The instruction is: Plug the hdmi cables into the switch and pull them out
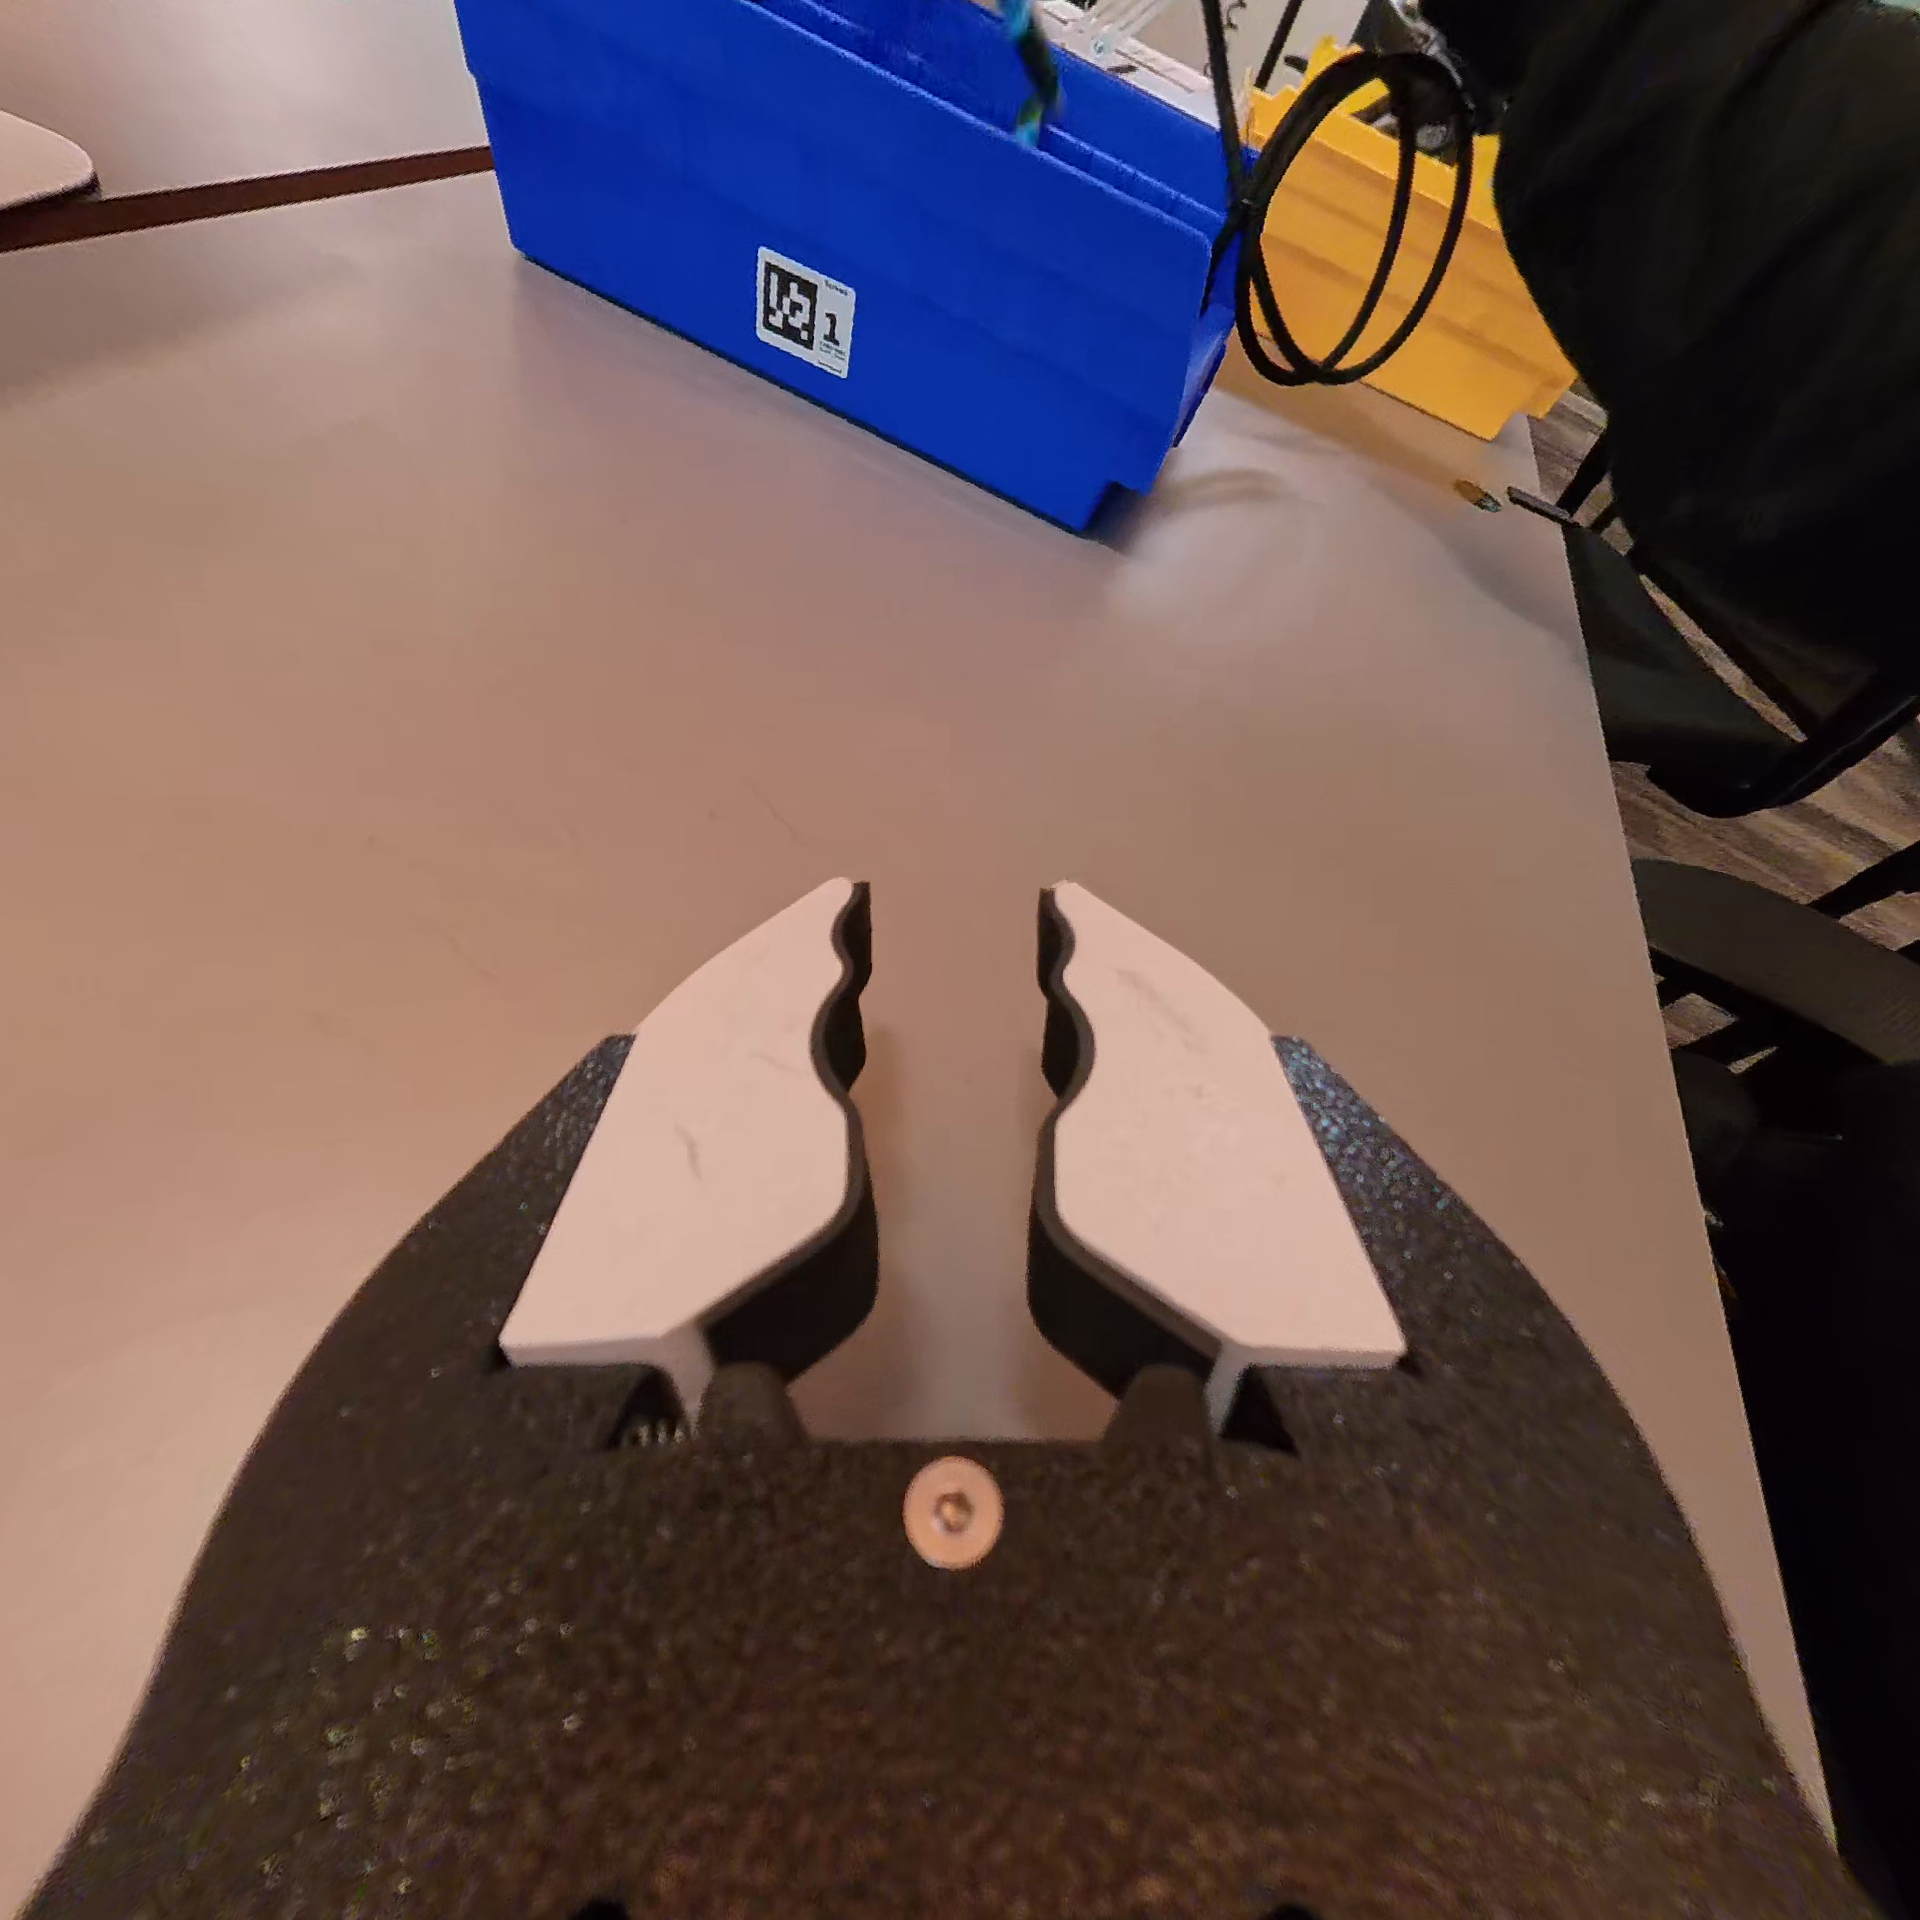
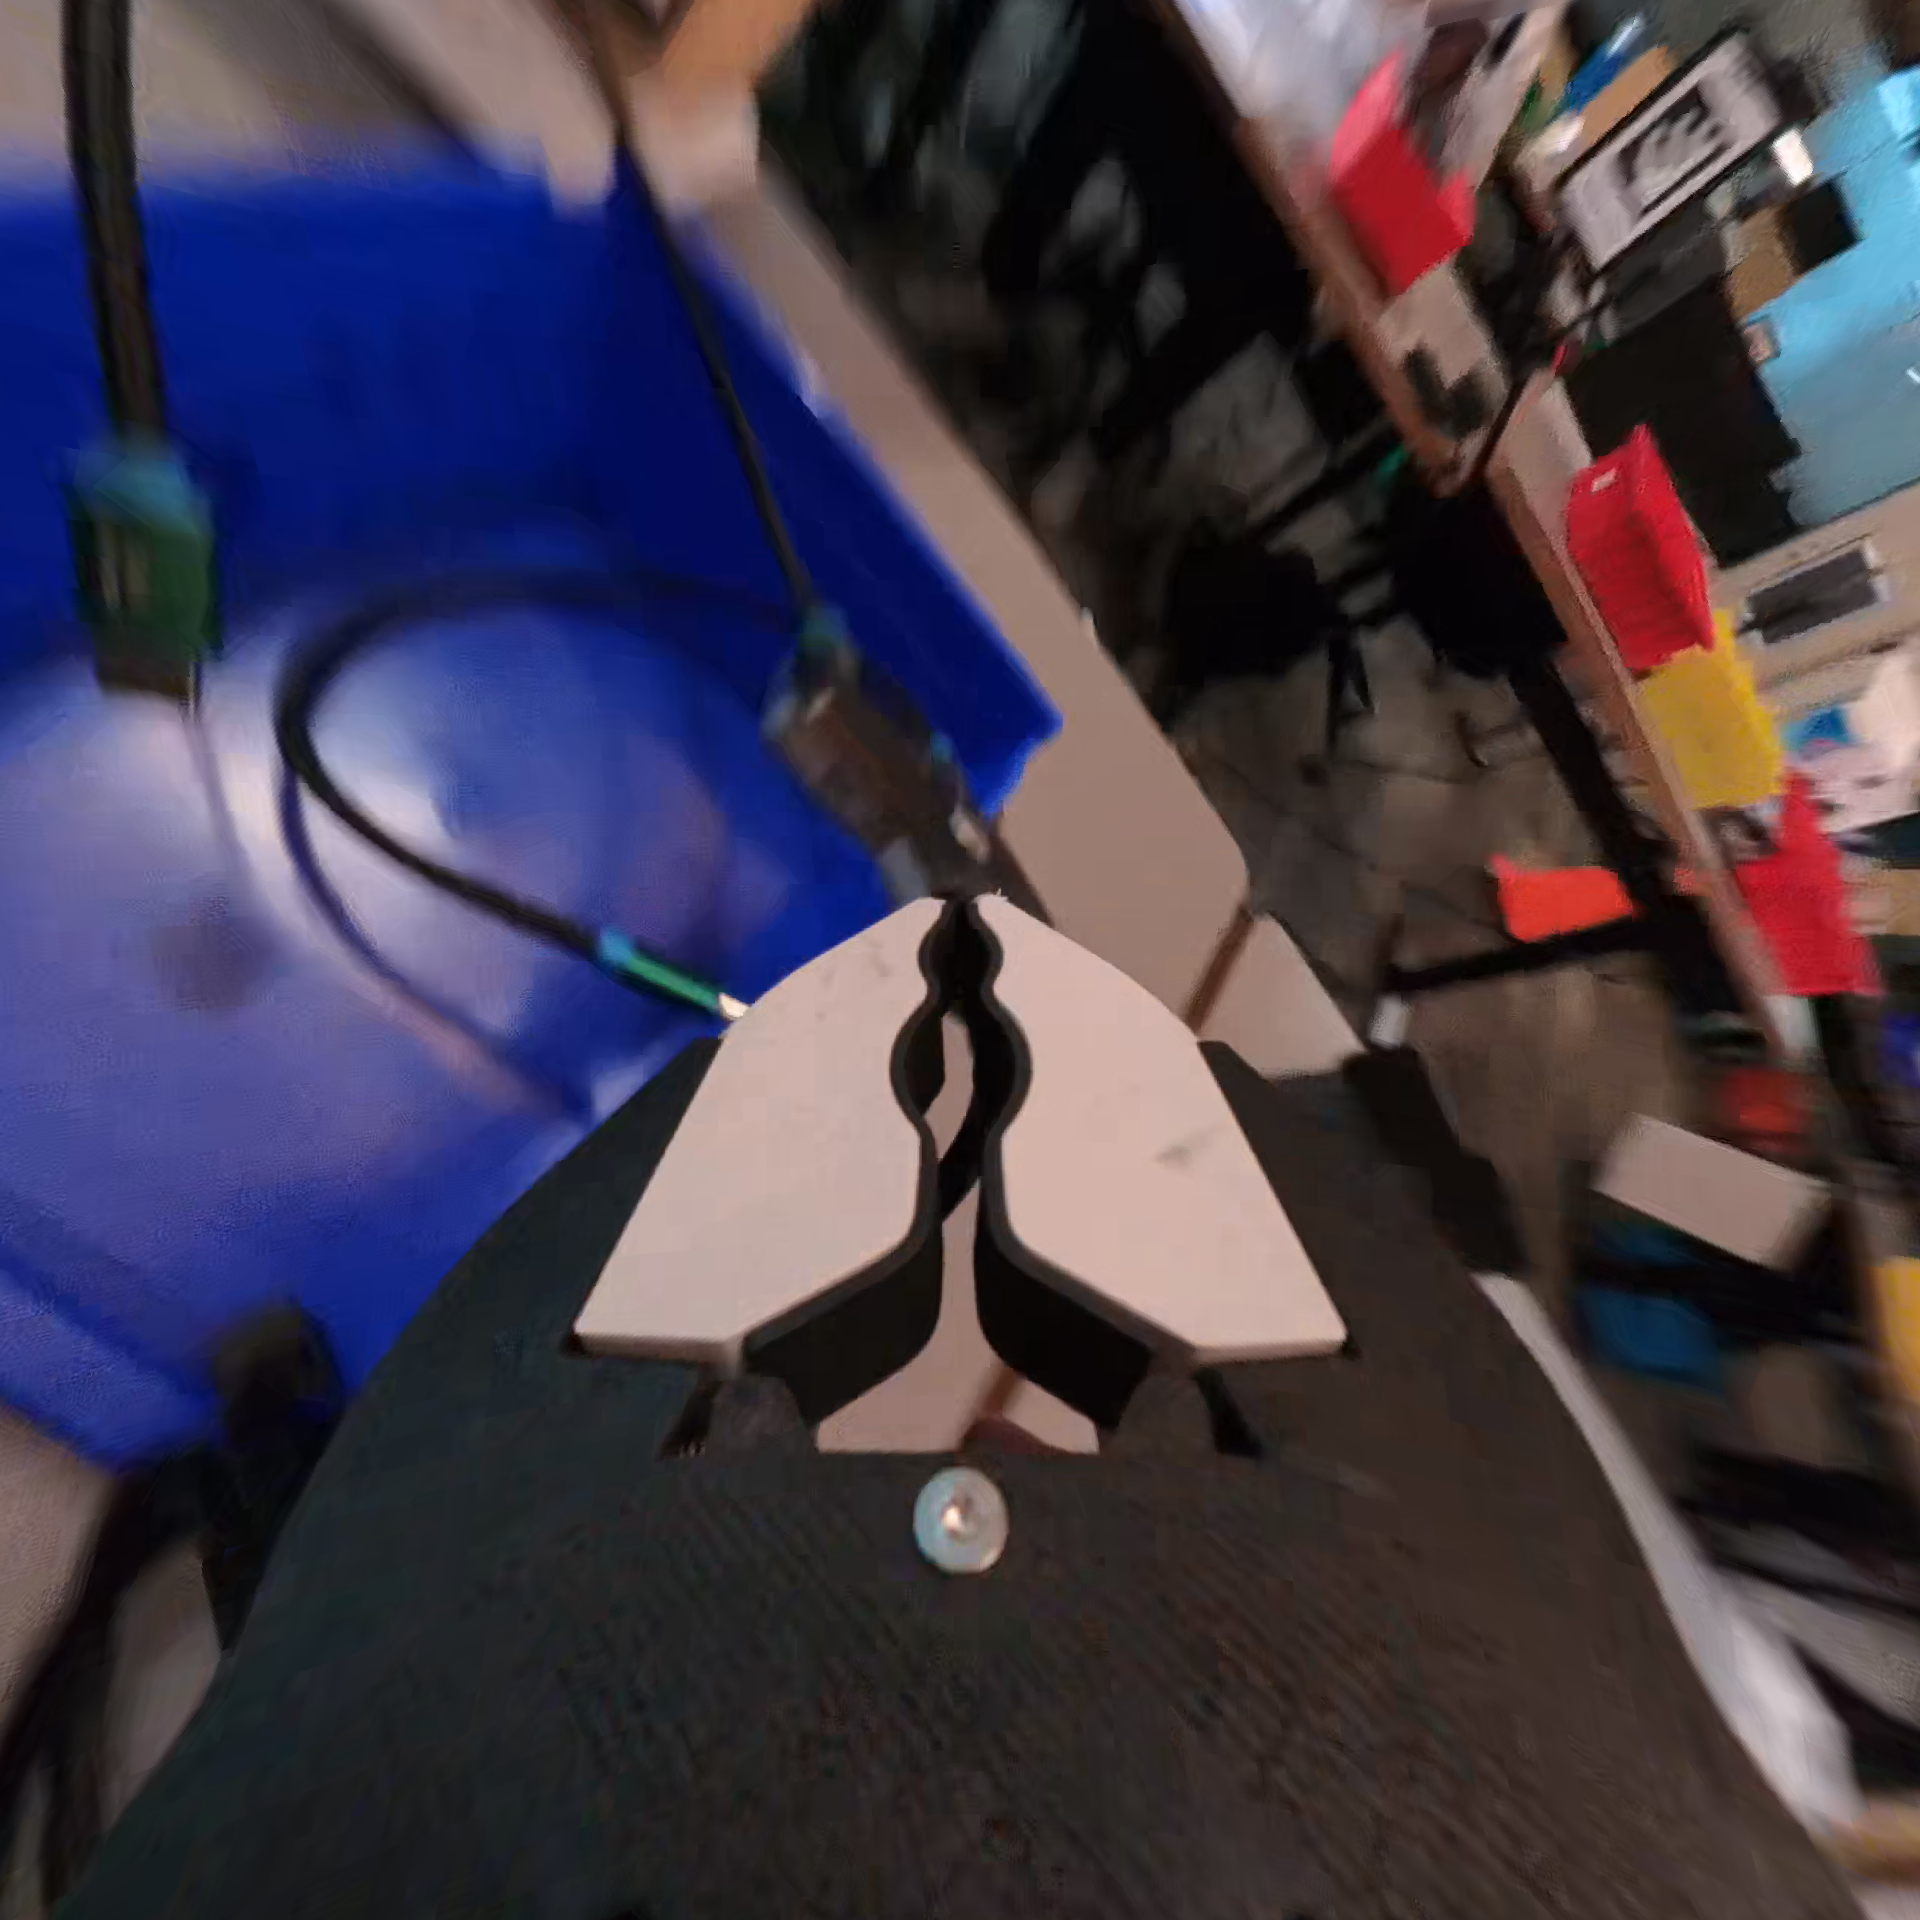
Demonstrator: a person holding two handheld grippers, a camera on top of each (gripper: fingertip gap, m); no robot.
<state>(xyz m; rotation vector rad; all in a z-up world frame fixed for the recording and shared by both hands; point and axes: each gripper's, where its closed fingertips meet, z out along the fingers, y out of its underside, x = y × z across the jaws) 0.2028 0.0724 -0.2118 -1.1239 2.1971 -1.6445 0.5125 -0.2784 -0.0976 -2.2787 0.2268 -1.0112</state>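
Observation:
My left gripper point(image 1: 954, 894) is open and empty, low over the bare grey table point(image 1: 520, 727), well short of the blue bin point(image 1: 935, 208). My right gripper point(image 2: 961, 904) is shut on a thin black HDMI cable point(image 2: 961, 1132) that runs between its pads, above the blue bin point(image 2: 416, 364). A blurred dark plug piece point(image 2: 862, 748) hangs just ahead of its fingertips. A teal-green plug point(image 2: 140, 561) hangs at the left, and another plug point(image 2: 665, 977) lies in the bin. In the left wrist view, black cable loops point(image 1: 1351, 229) hang beside the bin.
A yellow bin point(image 1: 1382, 312) stands behind the blue one. A dark sleeve point(image 1: 1714, 312) and black chairs point(image 1: 1766, 987) are along the table's right edge. Shelves with red, yellow and blue boxes point(image 2: 1642, 561) are blurred beyond the table.

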